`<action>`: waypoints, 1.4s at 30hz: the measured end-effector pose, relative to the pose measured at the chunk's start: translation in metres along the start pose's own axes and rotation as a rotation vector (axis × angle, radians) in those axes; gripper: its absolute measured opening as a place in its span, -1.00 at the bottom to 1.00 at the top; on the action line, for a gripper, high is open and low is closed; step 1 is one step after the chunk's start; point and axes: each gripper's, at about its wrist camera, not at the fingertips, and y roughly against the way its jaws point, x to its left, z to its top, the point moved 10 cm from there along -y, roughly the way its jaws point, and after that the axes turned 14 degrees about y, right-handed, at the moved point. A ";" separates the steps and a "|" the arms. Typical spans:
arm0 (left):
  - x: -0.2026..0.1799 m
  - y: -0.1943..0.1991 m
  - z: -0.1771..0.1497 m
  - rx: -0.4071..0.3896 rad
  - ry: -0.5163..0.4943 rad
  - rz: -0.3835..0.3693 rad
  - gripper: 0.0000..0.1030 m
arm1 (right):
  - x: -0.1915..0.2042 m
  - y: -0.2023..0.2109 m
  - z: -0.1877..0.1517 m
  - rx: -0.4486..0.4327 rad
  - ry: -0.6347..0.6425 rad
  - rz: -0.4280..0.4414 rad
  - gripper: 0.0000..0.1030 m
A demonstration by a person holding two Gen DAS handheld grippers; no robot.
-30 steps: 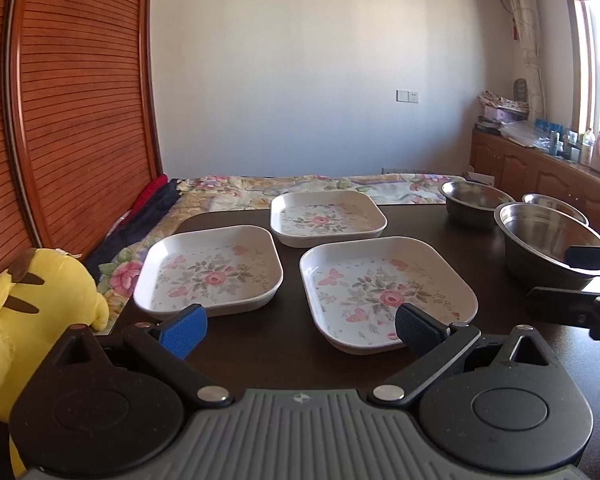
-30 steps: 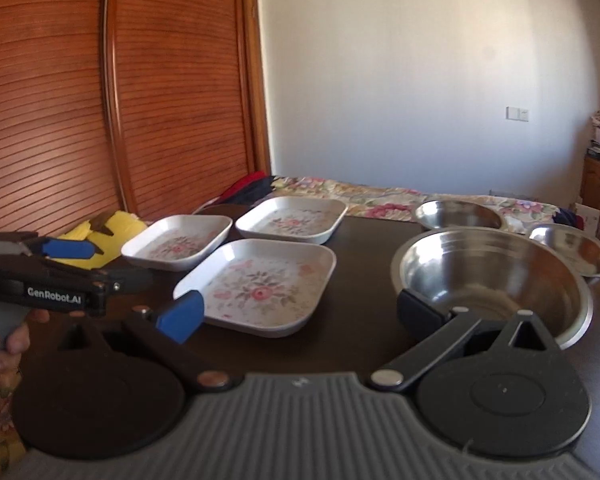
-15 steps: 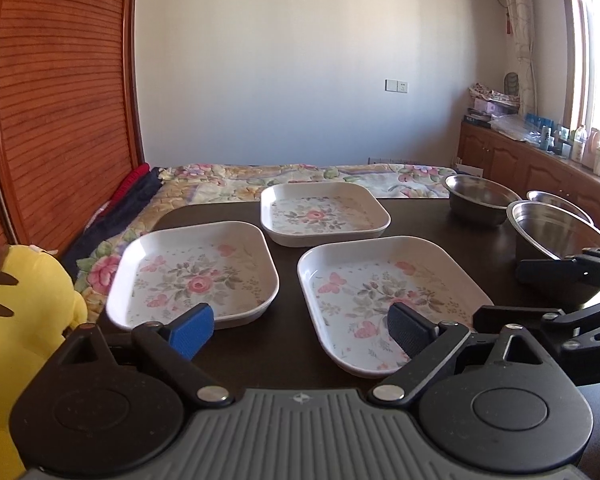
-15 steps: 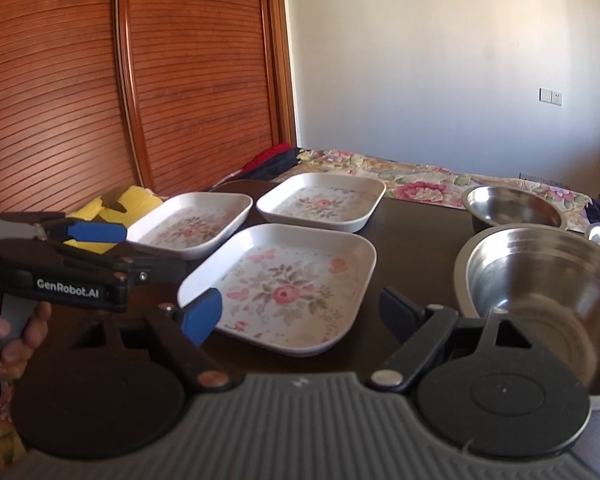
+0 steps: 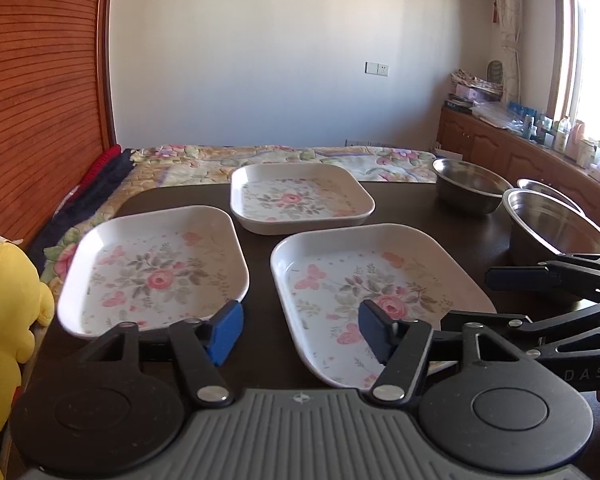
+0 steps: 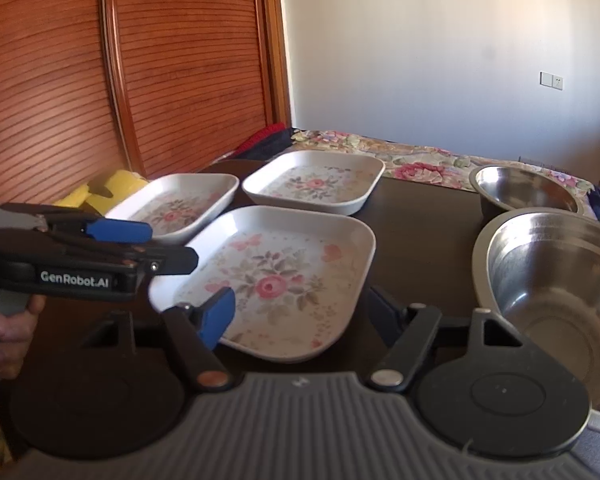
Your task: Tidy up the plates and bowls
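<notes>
Three white square plates with pink flowers lie on the dark table (image 5: 404, 208): a left plate (image 5: 156, 268), a far plate (image 5: 300, 204) and a near plate (image 5: 380, 300). Steel bowls stand to the right: a large one (image 5: 556, 228), a far one (image 5: 472, 184) and a third (image 5: 548, 188) behind. My left gripper (image 5: 300, 332) is open and empty, low over the near edges of the left and near plates. My right gripper (image 6: 300, 312) is open and empty, its jaws around the near plate's (image 6: 272, 276) front corner, with the large bowl (image 6: 556, 292) to its right.
A yellow plush toy (image 5: 8, 312) sits off the table's left edge. A bed with a floral cover (image 5: 284, 160) lies beyond the table. A wooden sliding door (image 6: 120, 72) is on the left. A cabinet with bottles (image 5: 540, 144) runs along the right wall.
Both grippers have moved forward and lower toward the plates. The right gripper has swung left from the large bowl to the near plate. Both stayed open.
</notes>
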 end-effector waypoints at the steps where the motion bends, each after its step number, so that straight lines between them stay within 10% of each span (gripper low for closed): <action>1: 0.000 -0.002 -0.001 0.004 0.001 0.000 0.21 | -0.001 -0.002 -0.001 0.005 -0.008 0.003 0.37; 27: 0.002 -0.017 -0.010 0.038 0.027 0.010 -0.61 | -0.013 -0.022 -0.008 0.041 -0.109 0.013 -0.17; 42: 0.003 0.020 -0.019 0.009 0.050 0.003 -0.62 | -0.003 0.001 -0.013 0.015 -0.106 0.043 -0.43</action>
